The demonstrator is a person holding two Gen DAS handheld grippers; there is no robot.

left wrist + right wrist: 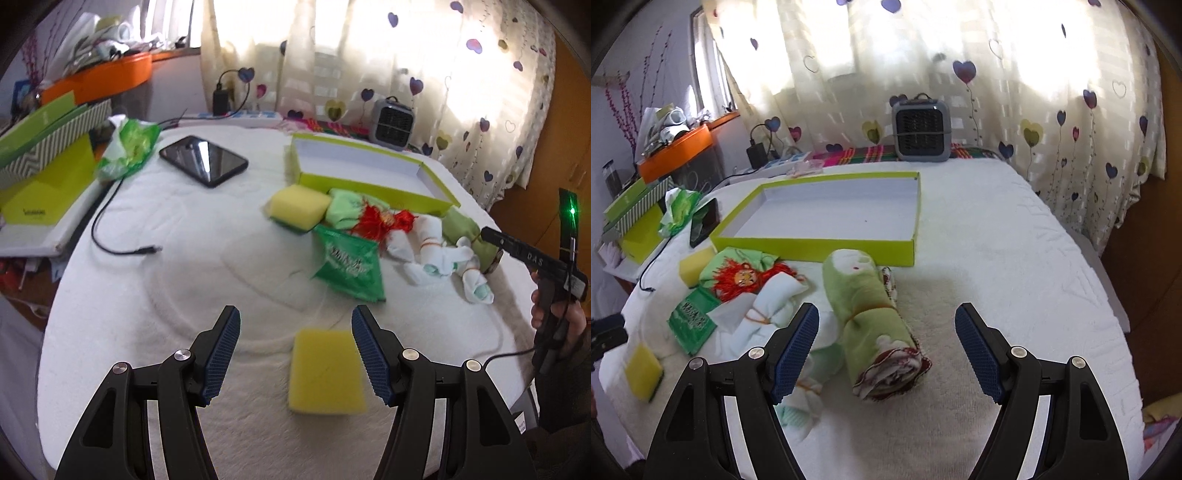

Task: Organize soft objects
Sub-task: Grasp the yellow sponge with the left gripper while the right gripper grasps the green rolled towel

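Both grippers gape, gripping nothing: left gripper (295,354) over a yellow sponge (327,371) at lower centre, right gripper (886,354) beside the rolled green towel (871,325). Only the left view catches the phone (204,160) whole (upper left); the right view shows the lime tray (816,243) empty.

The left claw (295,354) is wide open above a yellow sponge (325,373) lying on the white bed (166,295). Farther back are another sponge (299,208), a green packet (349,267), white socks (443,262) and an empty green box (369,166). A phone (203,160) lies apart on the left.
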